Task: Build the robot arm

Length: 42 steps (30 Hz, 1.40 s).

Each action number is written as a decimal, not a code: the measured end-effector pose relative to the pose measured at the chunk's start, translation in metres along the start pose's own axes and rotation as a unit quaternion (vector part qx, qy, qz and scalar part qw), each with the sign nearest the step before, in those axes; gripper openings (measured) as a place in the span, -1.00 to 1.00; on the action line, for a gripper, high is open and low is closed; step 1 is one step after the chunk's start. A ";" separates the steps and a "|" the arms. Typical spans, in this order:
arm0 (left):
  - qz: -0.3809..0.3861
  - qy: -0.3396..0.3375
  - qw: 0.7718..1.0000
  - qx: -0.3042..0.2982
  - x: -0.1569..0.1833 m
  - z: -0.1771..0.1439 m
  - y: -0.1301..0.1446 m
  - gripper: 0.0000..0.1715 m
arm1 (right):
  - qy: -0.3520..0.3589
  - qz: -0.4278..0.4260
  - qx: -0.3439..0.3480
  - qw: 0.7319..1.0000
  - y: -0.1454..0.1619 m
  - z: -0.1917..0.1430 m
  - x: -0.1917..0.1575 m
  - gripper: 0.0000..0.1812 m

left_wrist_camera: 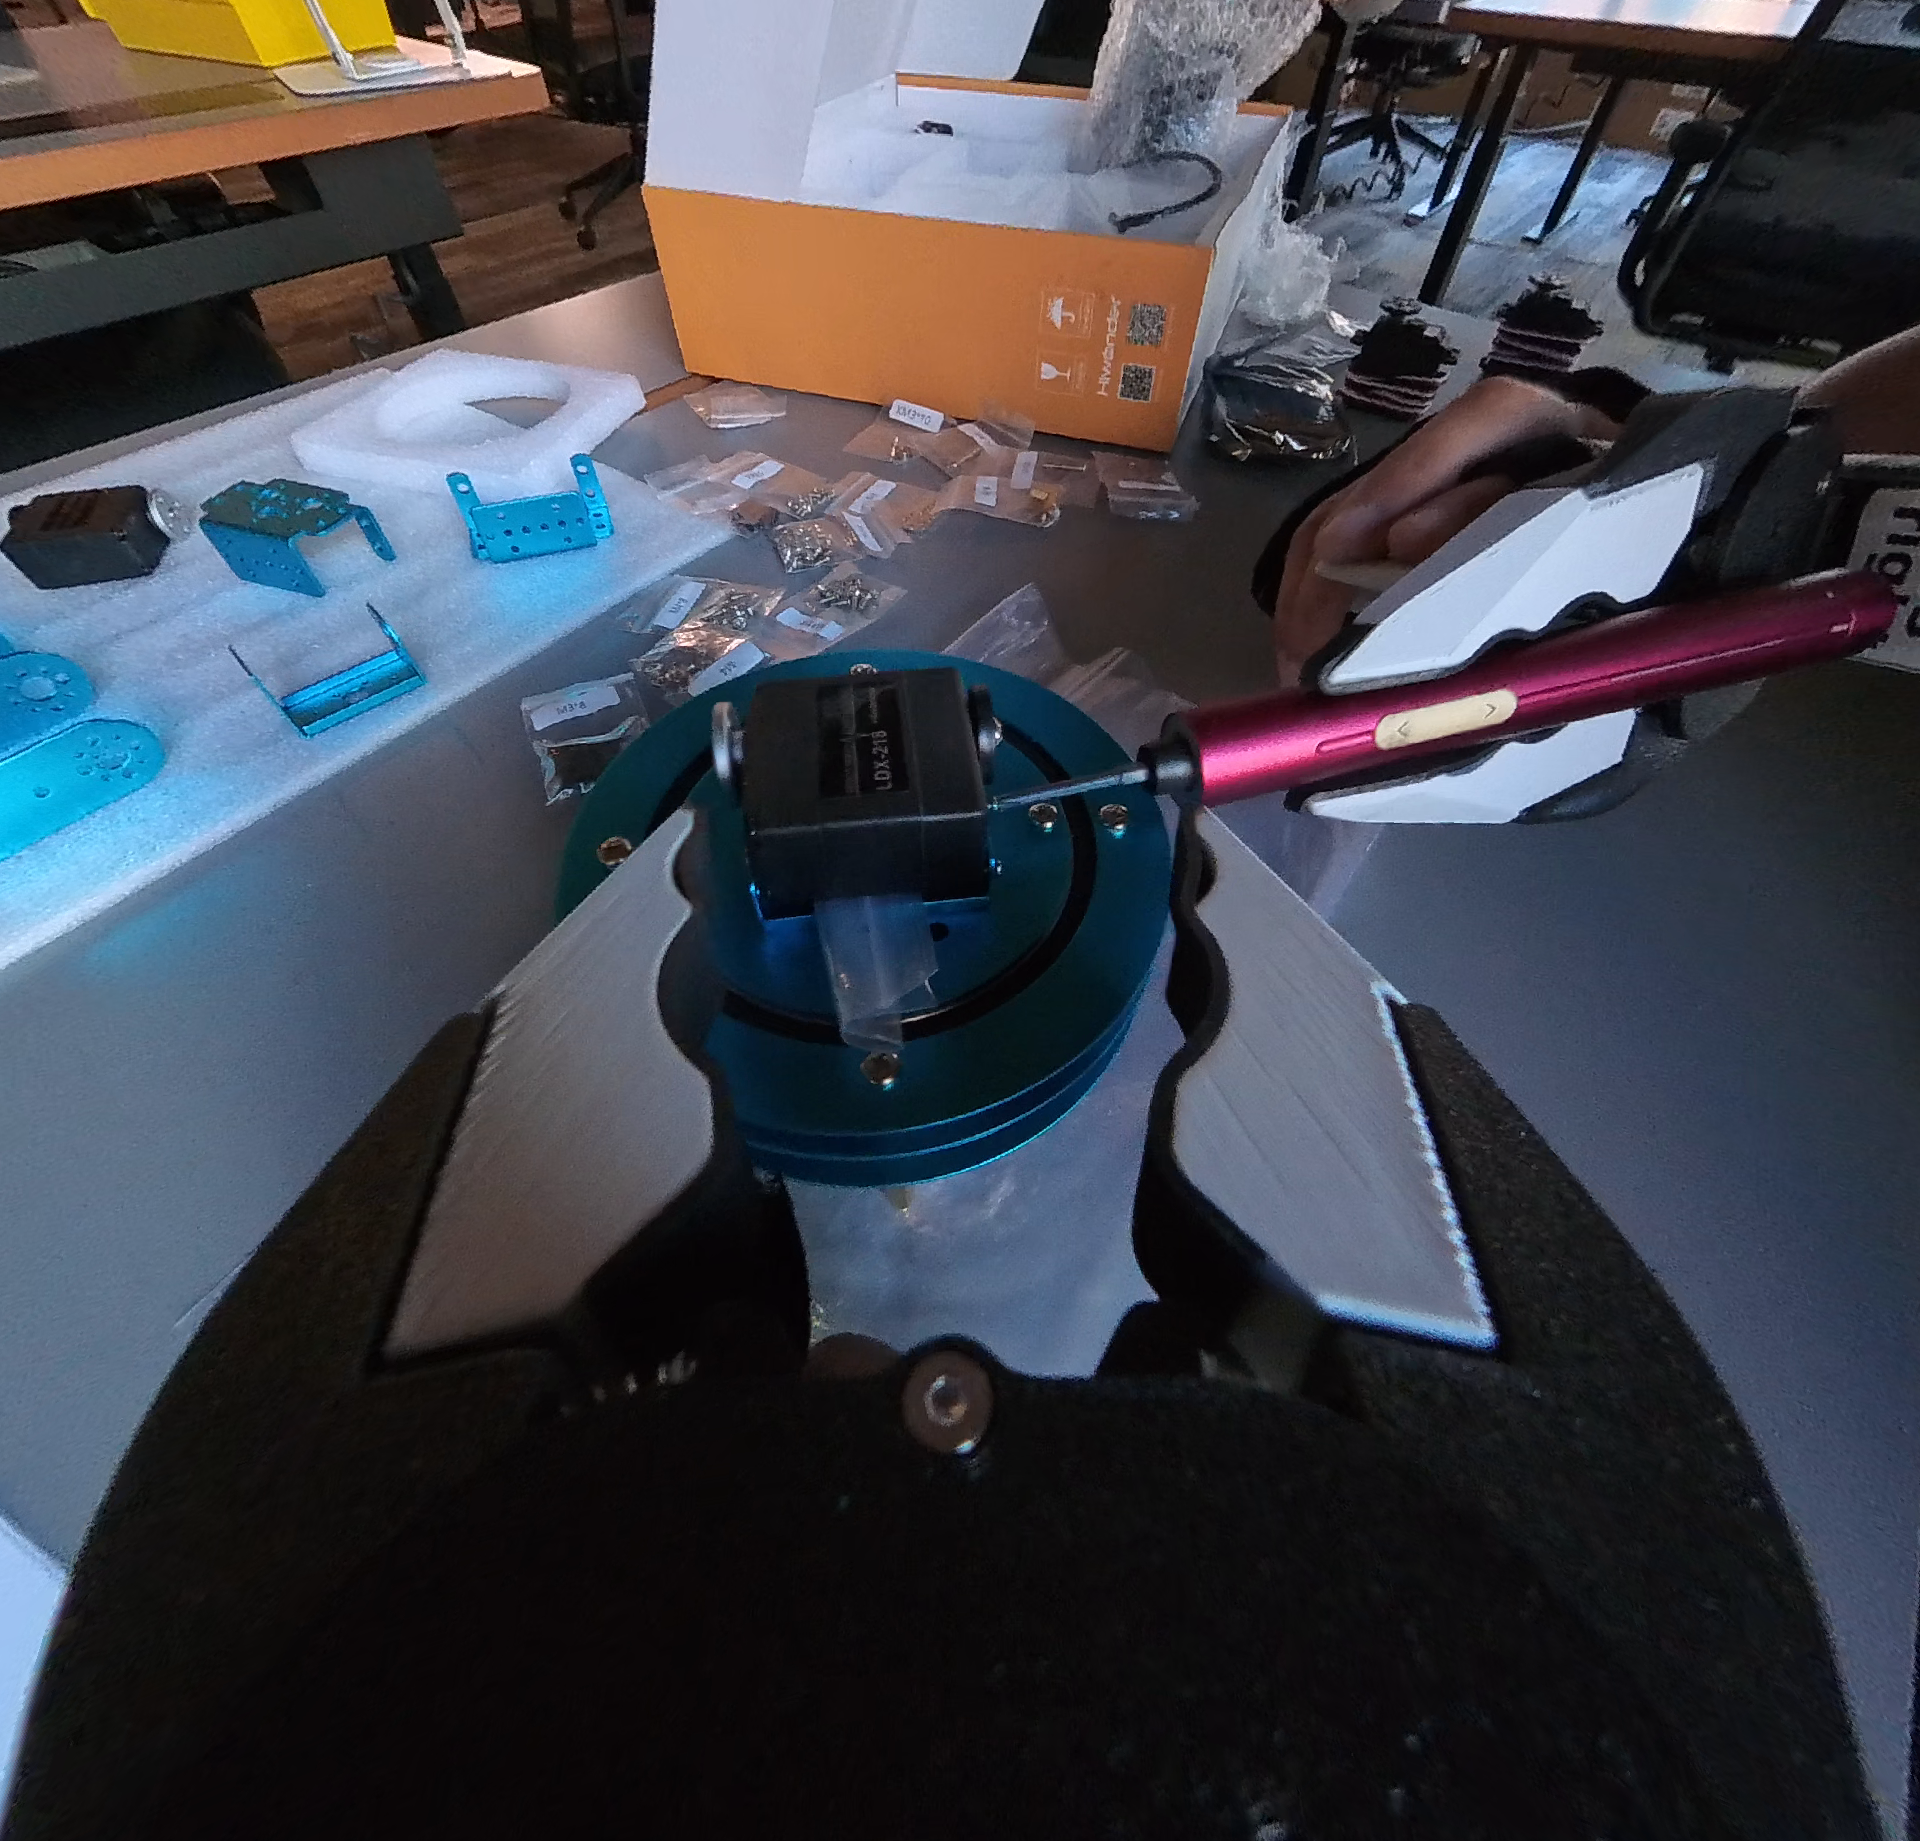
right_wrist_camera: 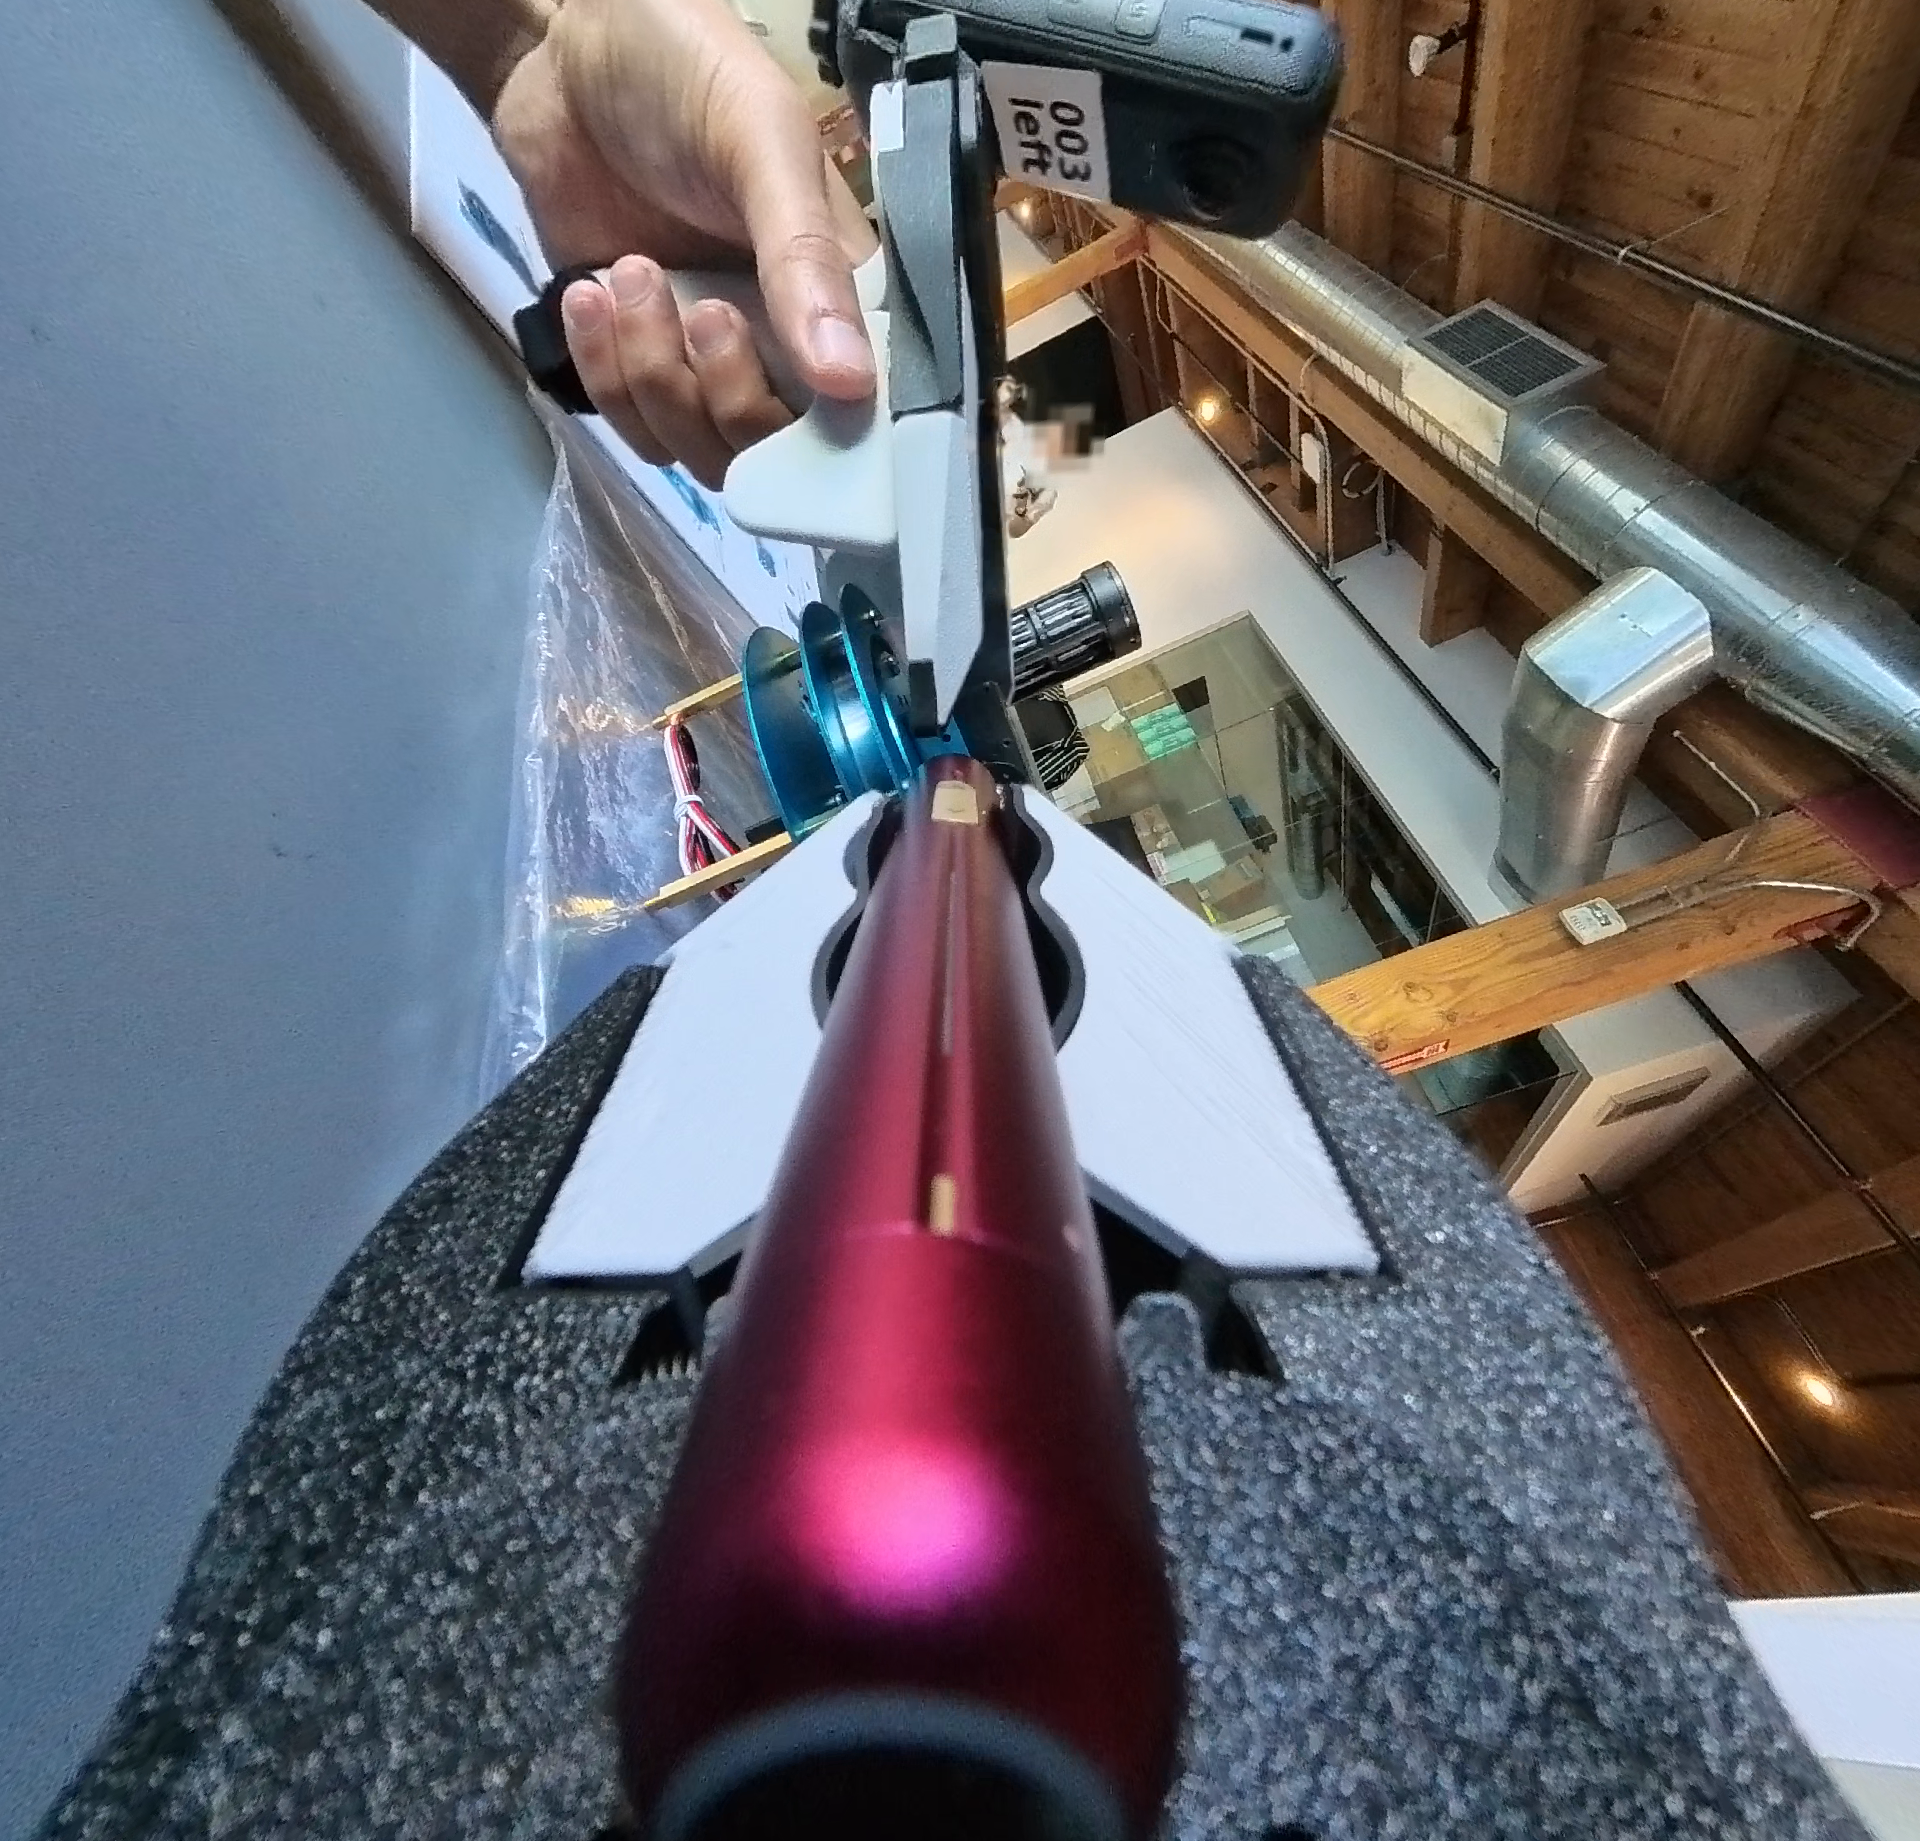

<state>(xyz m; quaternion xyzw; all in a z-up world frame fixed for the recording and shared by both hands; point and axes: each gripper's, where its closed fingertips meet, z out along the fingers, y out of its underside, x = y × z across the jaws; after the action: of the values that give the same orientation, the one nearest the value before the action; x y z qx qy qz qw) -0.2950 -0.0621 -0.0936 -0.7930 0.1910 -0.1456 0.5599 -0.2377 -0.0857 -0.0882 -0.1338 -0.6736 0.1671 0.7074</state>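
Note:
My left gripper (left_wrist_camera: 935, 825) is shut on a blue round metal base (left_wrist_camera: 935, 1085), its fingers pressed on both sides. A black servo (left_wrist_camera: 862, 773) sits in a blue bracket on top of the base. My right gripper (left_wrist_camera: 1320, 737) is shut on a magenta electric screwdriver (left_wrist_camera: 1507, 700). The thin bit touches the right side of the servo near its lower edge. In the right wrist view the screwdriver (right_wrist_camera: 935, 1220) runs forward between my fingers, with the right gripper (right_wrist_camera: 940, 804) at its front part. The base (right_wrist_camera: 831, 690) shows edge-on beyond it, below a hand (right_wrist_camera: 665, 181) on the left gripper's handle.
An open orange and white box (left_wrist_camera: 914, 305) stands at the back. A white foam sheet (left_wrist_camera: 156, 711) on the left carries blue brackets (left_wrist_camera: 530, 524) and another black servo (left_wrist_camera: 83, 534). Several small bags of screws (left_wrist_camera: 790, 544) lie between. More black servos (left_wrist_camera: 1397, 357) stand back right.

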 end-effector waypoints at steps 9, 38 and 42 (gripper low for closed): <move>0.028 -0.024 0.998 -0.047 0.011 0.004 0.007 0.23 | -0.005 0.014 0.003 1.000 0.000 0.000 0.001 -0.76; -0.070 -0.062 0.994 -0.054 0.017 0.014 -0.003 0.54 | -0.010 0.034 0.004 0.999 0.002 0.001 0.003 -0.75; -0.075 -0.058 0.994 -0.053 0.016 0.014 -0.004 0.50 | -0.008 0.025 0.005 1.000 0.002 0.001 0.002 -0.75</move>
<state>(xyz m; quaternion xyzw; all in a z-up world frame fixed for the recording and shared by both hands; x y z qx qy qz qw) -0.2739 -0.0571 -0.0942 -0.8405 0.1063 -0.1308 0.5149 -0.2391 -0.0835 -0.0873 -0.1461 -0.6745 0.1890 0.6985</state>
